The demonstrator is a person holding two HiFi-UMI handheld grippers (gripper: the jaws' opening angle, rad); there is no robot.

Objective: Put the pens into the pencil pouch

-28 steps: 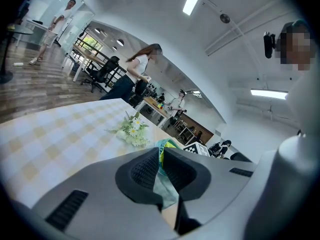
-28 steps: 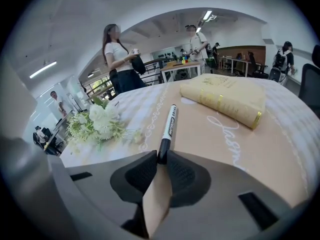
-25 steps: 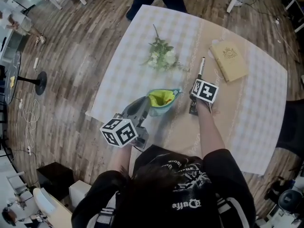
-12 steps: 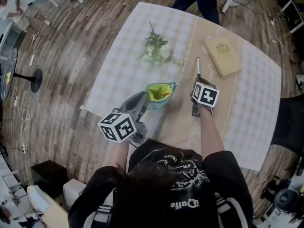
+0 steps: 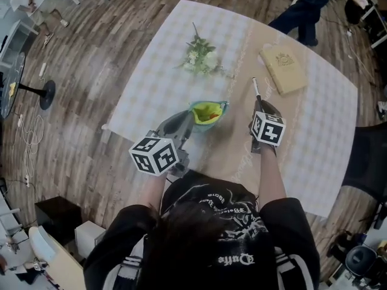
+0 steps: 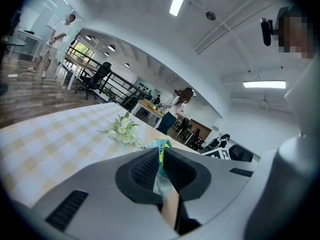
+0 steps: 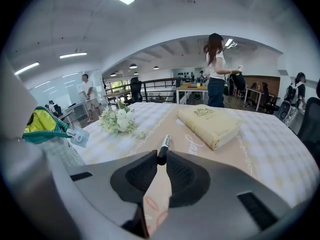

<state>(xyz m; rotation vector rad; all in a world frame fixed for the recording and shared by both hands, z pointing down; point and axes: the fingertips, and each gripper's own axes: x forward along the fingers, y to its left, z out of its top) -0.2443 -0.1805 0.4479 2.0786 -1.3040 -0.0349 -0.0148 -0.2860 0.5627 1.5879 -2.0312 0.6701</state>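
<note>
**A:** Jaws, how do they stand? The left gripper looks clamped on the rim of the pencil pouch.

**B:** It is, and the grip holds the pouch's mouth gaping, yellow lining showing. Over on the right, the right gripper has its jaws shut on a black pen, which points away from the person toward the book.

**A:** So that pen isn't in yet?

**B:** No, it's well apart from the pouch, off to its right above the tabletop. I'd say it needs carrying across to the mouth and letting go.

**A:** Any already inside?

**B:** Something reddish shows in the lining, but I can't tell what. I see no other loose pens, only the flowers.
</note>
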